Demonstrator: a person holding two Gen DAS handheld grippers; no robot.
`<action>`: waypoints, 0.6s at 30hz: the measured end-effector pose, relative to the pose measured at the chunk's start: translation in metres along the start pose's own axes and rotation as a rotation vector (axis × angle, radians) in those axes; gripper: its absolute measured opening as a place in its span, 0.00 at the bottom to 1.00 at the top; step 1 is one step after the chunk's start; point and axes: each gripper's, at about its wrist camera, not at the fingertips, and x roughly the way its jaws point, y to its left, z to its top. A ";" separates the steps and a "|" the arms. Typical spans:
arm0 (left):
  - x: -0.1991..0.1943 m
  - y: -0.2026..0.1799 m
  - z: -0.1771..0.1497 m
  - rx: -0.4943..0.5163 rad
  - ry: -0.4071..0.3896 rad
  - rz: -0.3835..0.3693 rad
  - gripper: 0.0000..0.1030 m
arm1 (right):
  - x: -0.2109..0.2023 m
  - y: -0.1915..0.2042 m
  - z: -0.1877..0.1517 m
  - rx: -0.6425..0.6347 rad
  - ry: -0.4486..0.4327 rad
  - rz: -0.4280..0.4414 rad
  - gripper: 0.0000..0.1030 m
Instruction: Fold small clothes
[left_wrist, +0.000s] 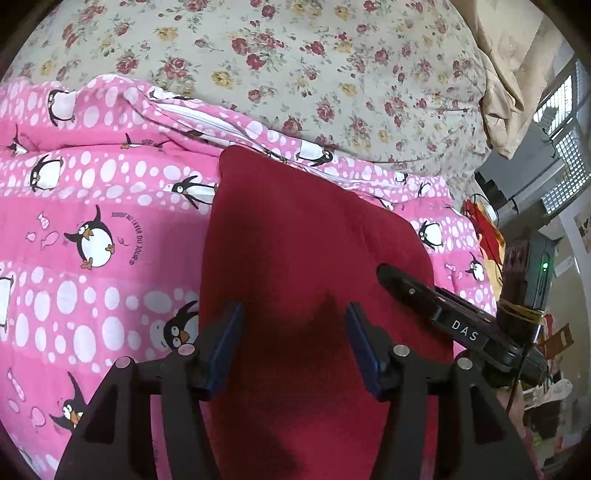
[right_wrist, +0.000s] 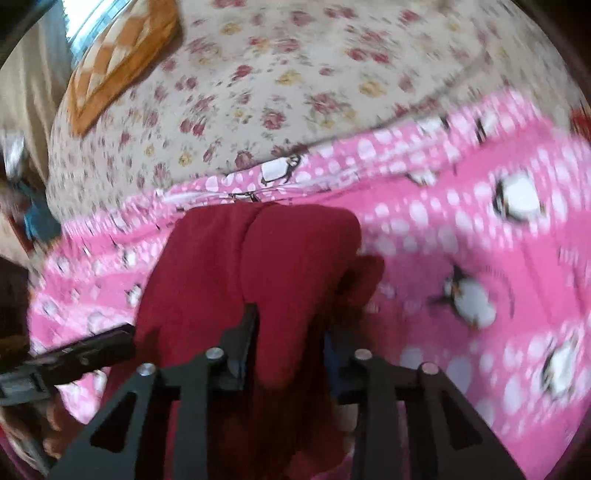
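A dark red garment (left_wrist: 295, 236) lies on a pink penguin-print quilt (left_wrist: 103, 221). My left gripper (left_wrist: 293, 332) is open just above the near part of the garment, with a blue pad on each side of the cloth. My right gripper shows in the left wrist view (left_wrist: 391, 275) as a black finger lying on the garment's right edge. In the blurred right wrist view, a fold of the red garment (right_wrist: 280, 258) bulges between the fingers of my right gripper (right_wrist: 286, 332), which stand apart. The right pad is hidden by the cloth.
A floral bedspread (left_wrist: 314, 66) lies beyond the quilt. A beige curtain (left_wrist: 513, 74), a window and cluttered devices are at the right of the left wrist view. An orange checked pillow (right_wrist: 122, 62) lies far left on the bed. The other gripper's finger (right_wrist: 92, 349) is at the left.
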 end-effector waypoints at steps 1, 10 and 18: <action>-0.001 -0.001 -0.001 0.008 -0.003 0.002 0.35 | -0.001 0.001 0.000 -0.003 0.002 -0.004 0.29; -0.006 0.003 -0.006 0.017 -0.001 -0.003 0.35 | -0.024 -0.031 -0.026 0.181 -0.014 0.076 0.67; -0.002 0.006 -0.006 0.031 -0.001 -0.043 0.48 | -0.013 -0.044 -0.034 0.305 -0.001 0.226 0.78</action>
